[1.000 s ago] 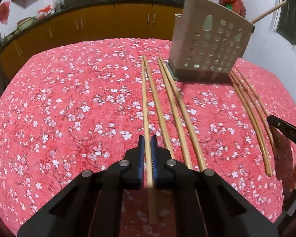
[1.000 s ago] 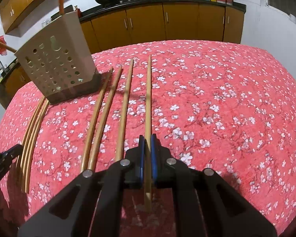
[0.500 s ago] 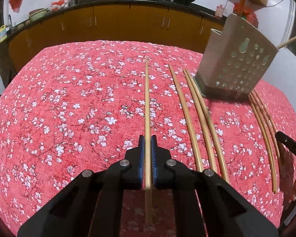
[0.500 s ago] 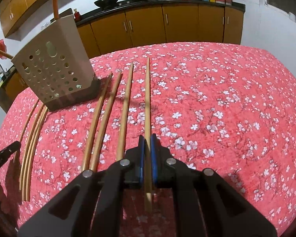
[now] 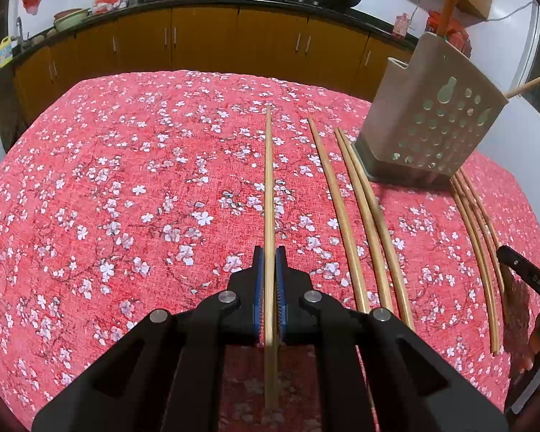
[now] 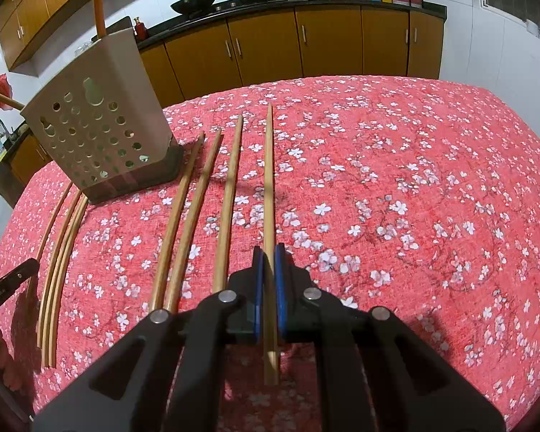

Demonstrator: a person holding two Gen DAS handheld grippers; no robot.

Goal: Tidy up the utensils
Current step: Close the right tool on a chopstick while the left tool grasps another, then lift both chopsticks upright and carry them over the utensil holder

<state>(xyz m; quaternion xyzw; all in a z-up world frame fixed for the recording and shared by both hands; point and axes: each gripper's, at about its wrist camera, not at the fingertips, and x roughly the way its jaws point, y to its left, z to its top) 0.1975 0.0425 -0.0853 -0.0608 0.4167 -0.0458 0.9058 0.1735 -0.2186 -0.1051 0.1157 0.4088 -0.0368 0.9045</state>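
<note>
Pick-up step in hand: left gripper [image 5: 269, 266] and right gripper [image 6: 269, 264] are each clamped on a long bamboo chopstick [image 5: 269, 187] [image 6: 269, 187]; next, transfer req'd to perforated beige plastic utensil holder [image 5: 428, 122], fwd-right of left claw, fwd-left of right.

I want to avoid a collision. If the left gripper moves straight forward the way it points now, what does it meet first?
Probably nothing close: the left gripper, shut on a chopstick, points along bare tablecloth. The utensil holder stands off to its right. Depth is unclear.
</note>
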